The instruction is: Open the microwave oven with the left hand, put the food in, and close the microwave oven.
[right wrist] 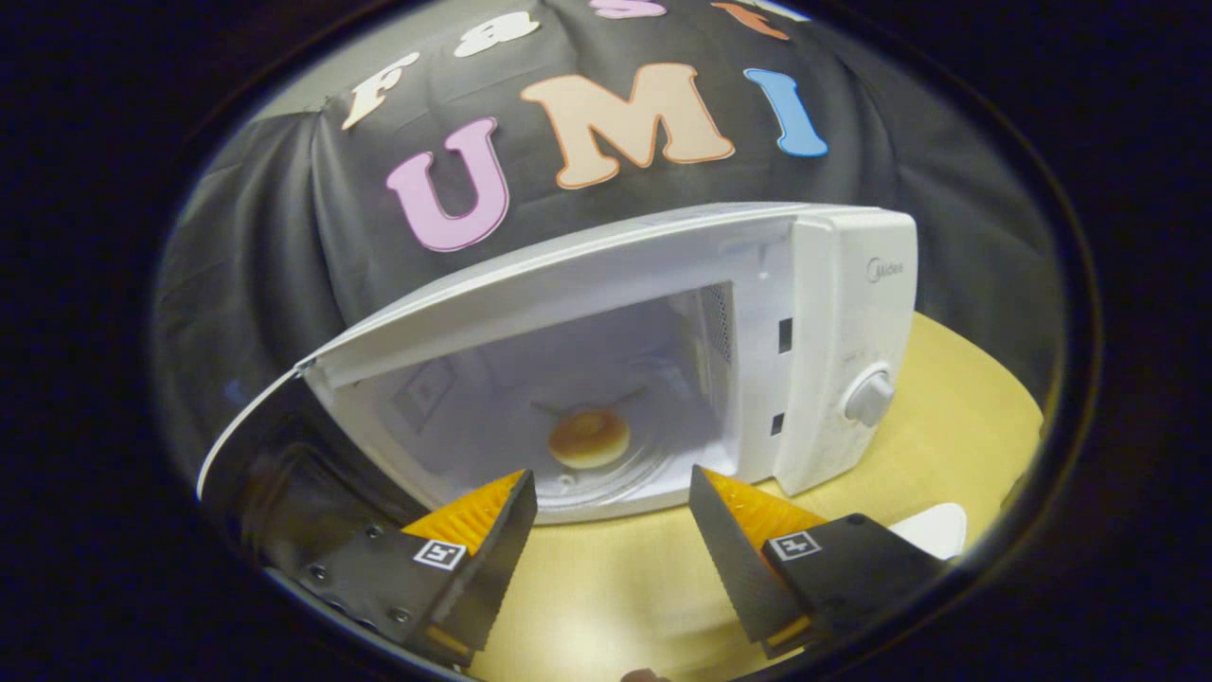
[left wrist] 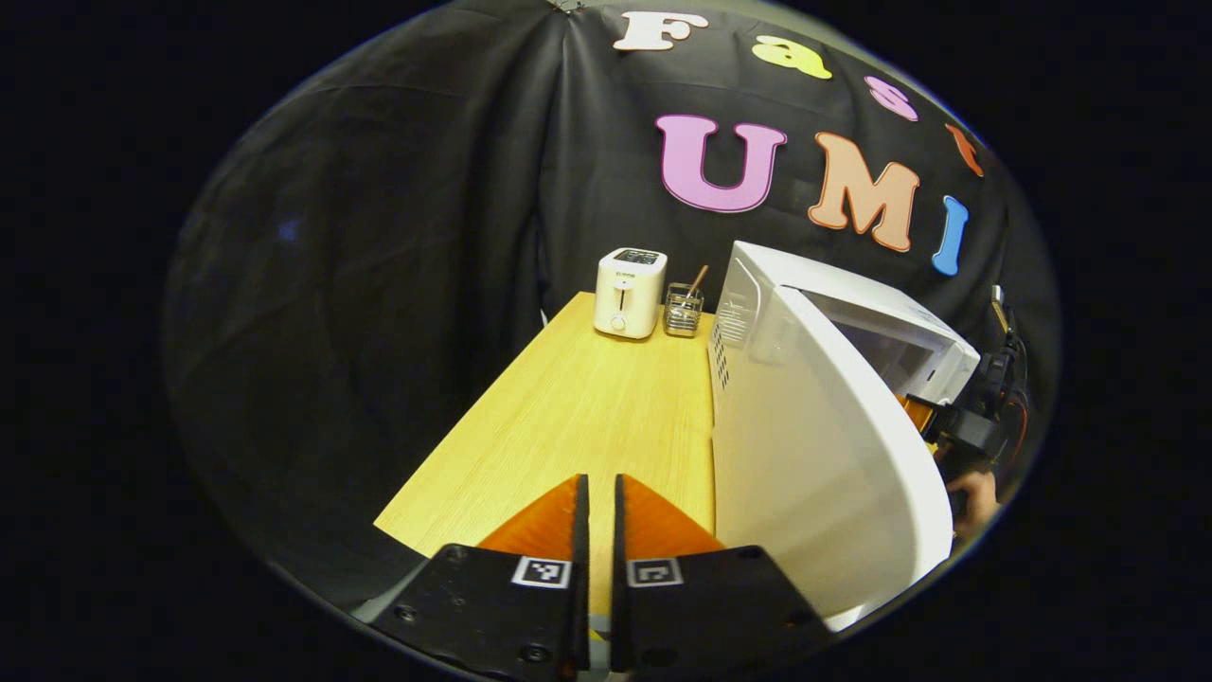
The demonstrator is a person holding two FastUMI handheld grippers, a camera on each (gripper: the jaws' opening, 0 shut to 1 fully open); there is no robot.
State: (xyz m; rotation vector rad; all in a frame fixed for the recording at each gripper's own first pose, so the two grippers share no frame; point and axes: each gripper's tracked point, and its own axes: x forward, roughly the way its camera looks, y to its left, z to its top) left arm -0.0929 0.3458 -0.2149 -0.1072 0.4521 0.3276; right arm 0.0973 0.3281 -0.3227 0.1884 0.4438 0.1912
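The white microwave point(right wrist: 833, 313) stands on the wooden table with its door point(right wrist: 270, 455) swung wide open to the left. Inside, a round golden bun point(right wrist: 589, 439) lies on the glass turntable. My right gripper point(right wrist: 611, 478) is open just outside the cavity, its fingers apart with nothing between them. In the left gripper view the door's white outer face point(left wrist: 824, 474) stands close on the right. My left gripper point(left wrist: 599, 483) is shut and empty, just left of the door, over the table. Past the door edge, the right gripper point(left wrist: 961, 426) and a hand point(left wrist: 975, 494) show.
A white toaster point(left wrist: 630, 292) and a wire holder point(left wrist: 683, 310) with a wooden stick stand at the table's far end. The wooden tabletop point(left wrist: 568, 407) runs left of the microwave. A white plate edge point(right wrist: 933, 526) lies by the right gripper. The microwave's knob point(right wrist: 868, 398) faces front.
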